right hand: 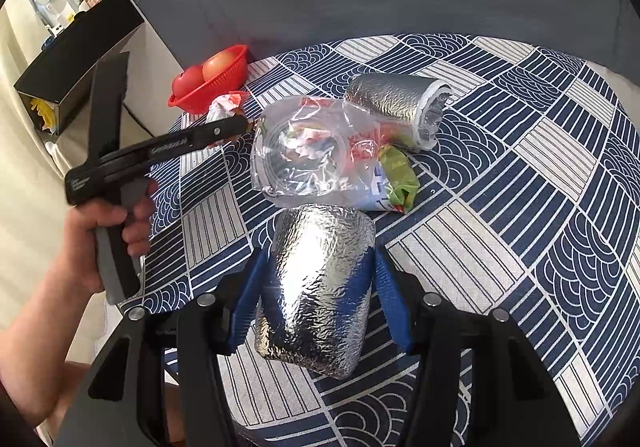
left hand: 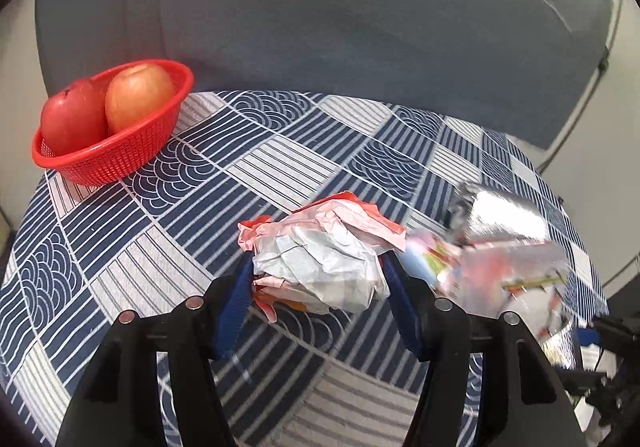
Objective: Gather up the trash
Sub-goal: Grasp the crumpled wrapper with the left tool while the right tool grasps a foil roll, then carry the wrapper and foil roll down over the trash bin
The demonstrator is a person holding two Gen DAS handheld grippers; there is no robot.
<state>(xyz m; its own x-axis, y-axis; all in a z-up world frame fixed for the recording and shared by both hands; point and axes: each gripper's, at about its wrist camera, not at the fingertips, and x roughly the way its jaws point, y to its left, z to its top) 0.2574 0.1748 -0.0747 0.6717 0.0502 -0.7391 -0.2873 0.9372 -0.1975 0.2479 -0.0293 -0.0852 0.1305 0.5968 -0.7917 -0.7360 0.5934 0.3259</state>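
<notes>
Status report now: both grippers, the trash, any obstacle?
Left gripper shut on crumpled paper. Right gripper shut on foil cup. Nothing blocking.

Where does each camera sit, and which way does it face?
Left wrist: on the left hand-held gripper, looking down across the table at the crumpled paper between its blue fingers.
Right wrist: on the right hand-held gripper, facing its foil cup; a hand with the left hand-held gripper shows at the left.
Shared: red basket, crumpled paper, plastic bag.
</notes>
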